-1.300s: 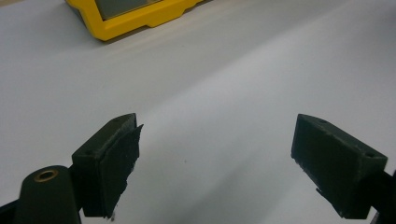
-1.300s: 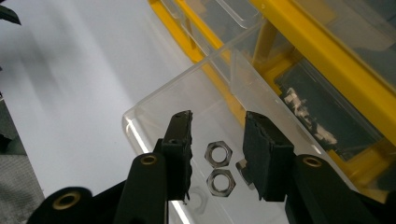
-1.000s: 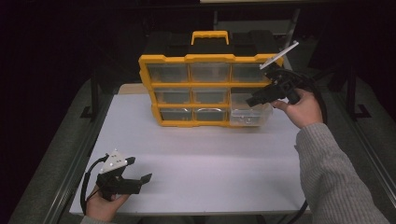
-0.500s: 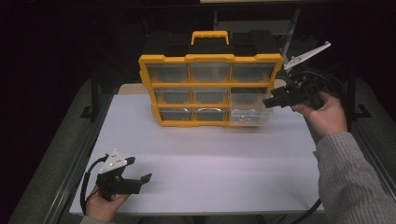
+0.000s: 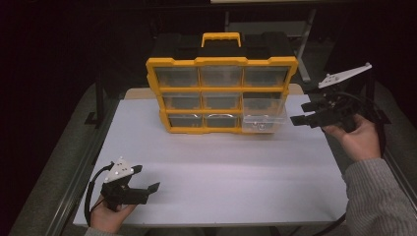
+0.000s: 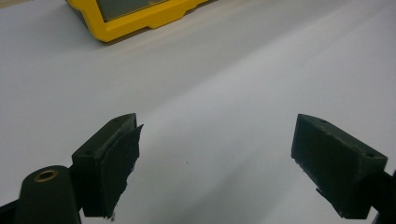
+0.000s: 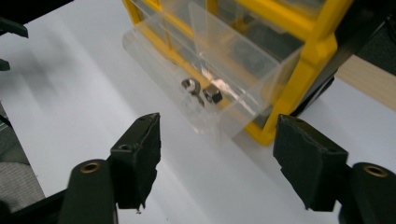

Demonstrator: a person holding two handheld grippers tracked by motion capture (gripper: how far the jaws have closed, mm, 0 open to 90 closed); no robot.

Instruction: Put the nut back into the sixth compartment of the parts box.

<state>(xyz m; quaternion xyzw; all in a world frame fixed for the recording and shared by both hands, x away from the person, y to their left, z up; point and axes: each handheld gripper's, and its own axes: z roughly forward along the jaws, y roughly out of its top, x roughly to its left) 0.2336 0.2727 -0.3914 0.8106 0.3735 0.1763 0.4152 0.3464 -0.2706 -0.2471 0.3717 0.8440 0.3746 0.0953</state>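
Left gripper (image 5: pixel 142 179) idles low near the table's front edge, jaws apart, empty. Farther back, right gripper (image 5: pixel 304 112) has just been opening, nothing between its jaws, beside the clear plastic drawer (image 7: pixel 205 84) pulled out of the yellow-framed organizer (image 5: pixel 221 61)'s bottom right. Bump that drawer and I'd bet its small metal nuts (image 7: pixel 201 90) spill.

Bright table (image 5: pixel 221 167), dark surroundings, soft focus.

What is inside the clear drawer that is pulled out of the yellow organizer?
The clear drawer holds two small metal nuts near its front. The back part stays inside the yellow organizer, so anything there is hidden.
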